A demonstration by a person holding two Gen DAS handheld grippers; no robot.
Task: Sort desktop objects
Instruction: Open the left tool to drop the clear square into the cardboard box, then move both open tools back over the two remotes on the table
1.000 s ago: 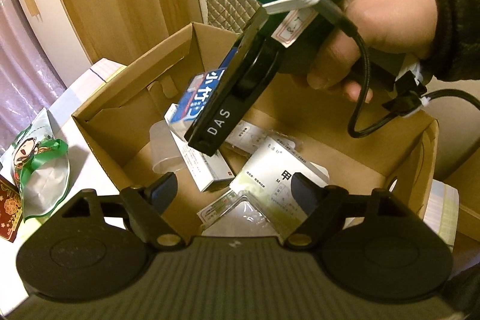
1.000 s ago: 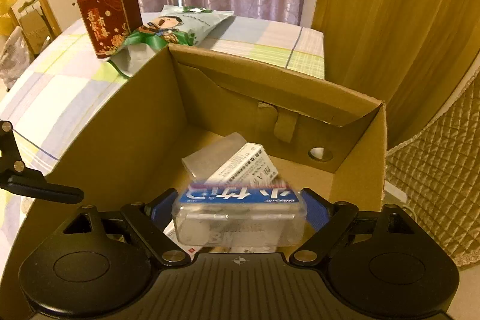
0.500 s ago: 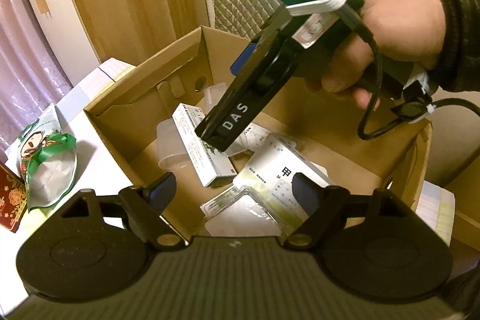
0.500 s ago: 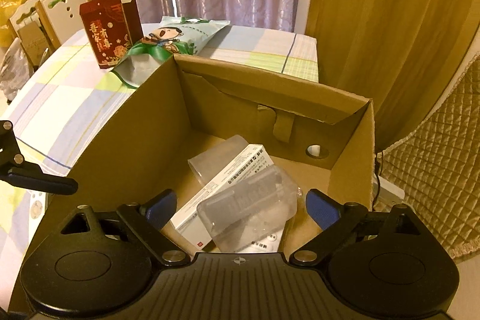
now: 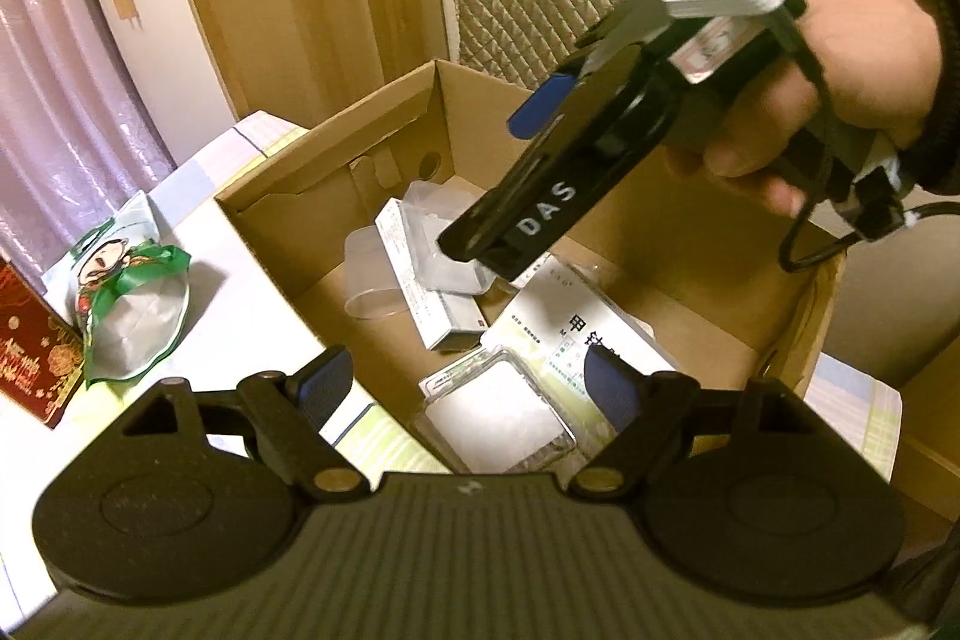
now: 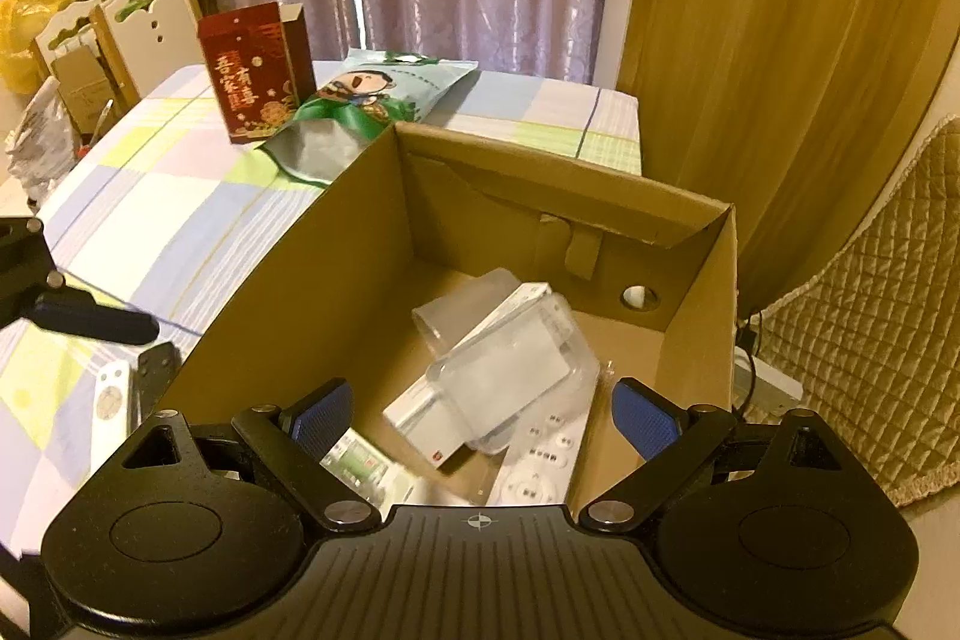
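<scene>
Both hand-held grippers hang empty over the cardboard box (image 6: pixel 312 244): the left hand-held gripper (image 5: pixel 465 382) has its jaws released, and so does the right hand-held gripper (image 6: pixel 480 415). On the tabletop (image 6: pixel 150 196) at left stand the red box (image 6: pixel 255 70) and snack bag (image 6: pixel 366 100), unsorted; the clear plastic case (image 6: pixel 510 370) lies inside the cardboard box. Lift clear of its walls before reaching left.

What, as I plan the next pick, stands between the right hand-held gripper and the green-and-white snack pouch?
Only the left wall of the brown cardboard box: the green-and-white snack pouch lies beyond its corner. The open right hand-held gripper must clear that rim.
</scene>
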